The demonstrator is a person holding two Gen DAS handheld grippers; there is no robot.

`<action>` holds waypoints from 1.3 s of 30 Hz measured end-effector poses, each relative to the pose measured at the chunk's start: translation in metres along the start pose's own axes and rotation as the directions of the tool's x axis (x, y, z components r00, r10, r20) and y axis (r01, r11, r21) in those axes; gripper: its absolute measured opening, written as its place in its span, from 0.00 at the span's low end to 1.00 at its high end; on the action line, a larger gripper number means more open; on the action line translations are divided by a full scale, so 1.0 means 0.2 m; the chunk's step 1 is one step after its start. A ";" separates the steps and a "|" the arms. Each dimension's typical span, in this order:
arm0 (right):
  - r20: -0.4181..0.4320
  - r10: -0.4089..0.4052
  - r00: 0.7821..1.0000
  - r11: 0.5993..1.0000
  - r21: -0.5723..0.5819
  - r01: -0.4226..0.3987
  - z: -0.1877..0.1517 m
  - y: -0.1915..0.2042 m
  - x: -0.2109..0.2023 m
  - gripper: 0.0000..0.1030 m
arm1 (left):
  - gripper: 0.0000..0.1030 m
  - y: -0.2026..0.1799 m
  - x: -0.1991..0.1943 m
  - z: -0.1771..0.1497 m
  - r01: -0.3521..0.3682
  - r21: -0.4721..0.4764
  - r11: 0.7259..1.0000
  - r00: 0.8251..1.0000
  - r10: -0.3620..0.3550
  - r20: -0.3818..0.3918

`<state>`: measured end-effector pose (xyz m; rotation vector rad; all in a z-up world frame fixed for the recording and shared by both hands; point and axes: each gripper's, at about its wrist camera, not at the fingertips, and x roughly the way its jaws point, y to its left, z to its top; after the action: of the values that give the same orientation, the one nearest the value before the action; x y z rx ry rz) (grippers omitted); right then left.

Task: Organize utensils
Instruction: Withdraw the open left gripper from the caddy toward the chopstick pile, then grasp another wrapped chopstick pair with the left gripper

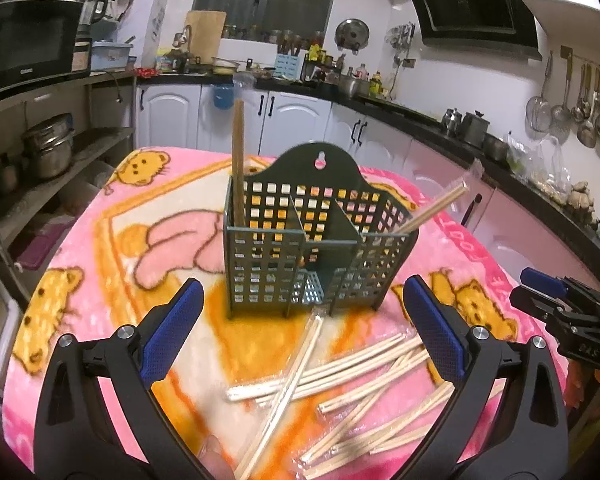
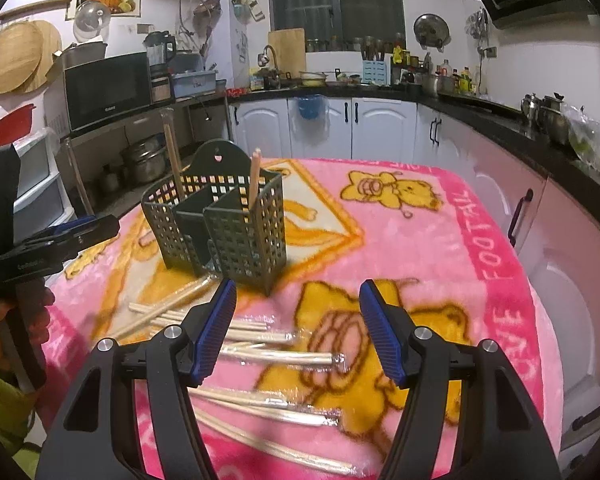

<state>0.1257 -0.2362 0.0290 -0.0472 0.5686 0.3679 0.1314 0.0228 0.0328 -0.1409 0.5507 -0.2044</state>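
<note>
Both the left claw [image 1: 304,328] and right claw [image 2: 298,332] gape wide and empty above scattered cellophane-wrapped pale wooden chopsticks [image 2: 276,356], which lie crosswise just below the right one, before the dark-green perforated plastic utensil caddy [image 1: 300,240].

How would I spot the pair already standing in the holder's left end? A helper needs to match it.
On the pink bear blanket stands a dark green perforated holder. In its left compartment, seen from the left wrist, a darker brown chopstick pair stands nearly upright, unlike the pale wrapped pairs lying loose in front.
</note>
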 end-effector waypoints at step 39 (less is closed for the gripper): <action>-0.292 0.059 0.955 0.989 0.145 -0.017 -0.26 -0.20 0.45 0.46 | 0.60 -0.06 0.49 -0.18 -0.053 0.085 0.995 0.959 0.075 -0.274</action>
<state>0.1825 -0.2528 -0.0651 0.0460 0.8921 0.3600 0.1919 -0.0151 -0.0444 -0.0186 0.8246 -0.1831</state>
